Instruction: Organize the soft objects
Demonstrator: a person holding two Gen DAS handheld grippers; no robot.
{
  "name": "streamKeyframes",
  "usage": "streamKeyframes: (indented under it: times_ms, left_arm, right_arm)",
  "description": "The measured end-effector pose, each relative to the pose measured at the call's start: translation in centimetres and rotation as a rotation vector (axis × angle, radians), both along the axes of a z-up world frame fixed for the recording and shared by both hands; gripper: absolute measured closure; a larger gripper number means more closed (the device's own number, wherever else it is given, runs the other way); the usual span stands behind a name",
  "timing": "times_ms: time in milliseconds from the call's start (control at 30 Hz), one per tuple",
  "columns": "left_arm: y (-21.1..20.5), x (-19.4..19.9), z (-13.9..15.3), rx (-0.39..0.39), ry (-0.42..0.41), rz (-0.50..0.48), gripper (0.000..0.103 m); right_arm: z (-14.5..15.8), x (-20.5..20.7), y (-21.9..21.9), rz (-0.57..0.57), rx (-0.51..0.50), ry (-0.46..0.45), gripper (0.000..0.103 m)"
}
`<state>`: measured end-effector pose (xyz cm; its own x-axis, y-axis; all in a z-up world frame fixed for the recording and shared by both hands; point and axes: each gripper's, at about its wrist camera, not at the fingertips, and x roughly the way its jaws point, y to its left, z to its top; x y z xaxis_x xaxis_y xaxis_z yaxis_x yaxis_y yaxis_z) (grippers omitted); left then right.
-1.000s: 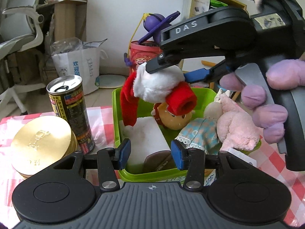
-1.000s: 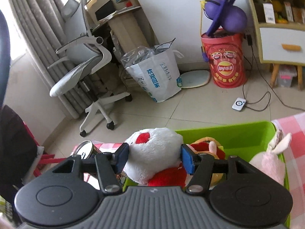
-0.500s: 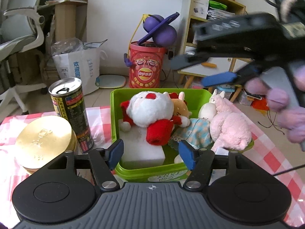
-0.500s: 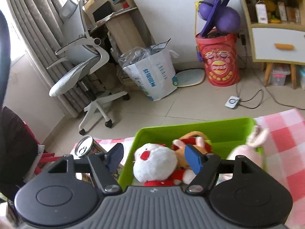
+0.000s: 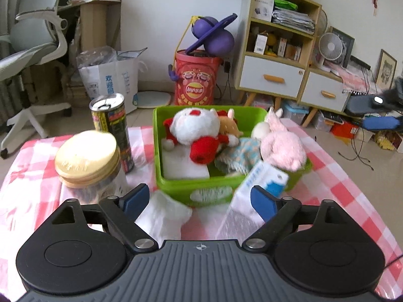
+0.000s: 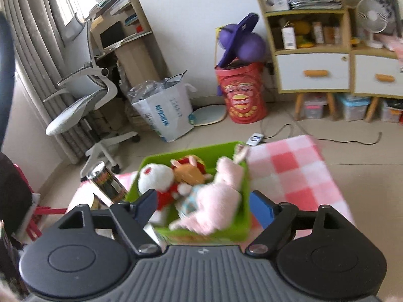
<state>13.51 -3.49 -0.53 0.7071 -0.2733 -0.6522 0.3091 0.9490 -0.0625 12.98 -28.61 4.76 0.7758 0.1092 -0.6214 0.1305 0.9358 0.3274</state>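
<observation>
Tablecloth [image 5: 335, 173]; Santa plush [image 5: 194, 128] now binned

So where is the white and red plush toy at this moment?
The white and red plush toy lies in the green bin, at its left side, beside the pink plush rabbit.

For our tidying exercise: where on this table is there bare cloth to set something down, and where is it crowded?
Free: checked cloth right of the green bin. Crowded: the bin's left, where the drink can and gold-lidded jar stand, and its front, with a white cloth and packet.
</observation>
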Motion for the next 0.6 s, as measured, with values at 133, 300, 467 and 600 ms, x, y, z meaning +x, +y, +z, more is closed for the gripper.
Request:
streamKeyframes:
  times_ms: [133, 300, 467, 600]
  left_arm:
    - [0.0, -2.1, -0.1, 0.016, 0.020, -0.003, 0.012]
    - [0.1, -4.4, -0.5, 0.056, 0.033, 0.014, 0.008]
    - [0.5, -6.2, -1.4, 0.075, 0.055, 0.024, 0.006]
    - [0.9, -7.1, -2.4, 0.084, 0.065, 0.039, 0.006]
  right_arm:
    - [-0.1, -3.4, -0.3, -0.022, -0.016, 0.003, 0.045]
    - [-0.5, -6.7, 1.2, -0.010, -0.091, -0.002, 0.042]
    - [-2.1, -9.2, 3.5, 0.026, -0.133, -0.003, 0.037]
    - [-3.8, -10.4, 4.9, 0.042, -0.166, 0.009, 0.036]
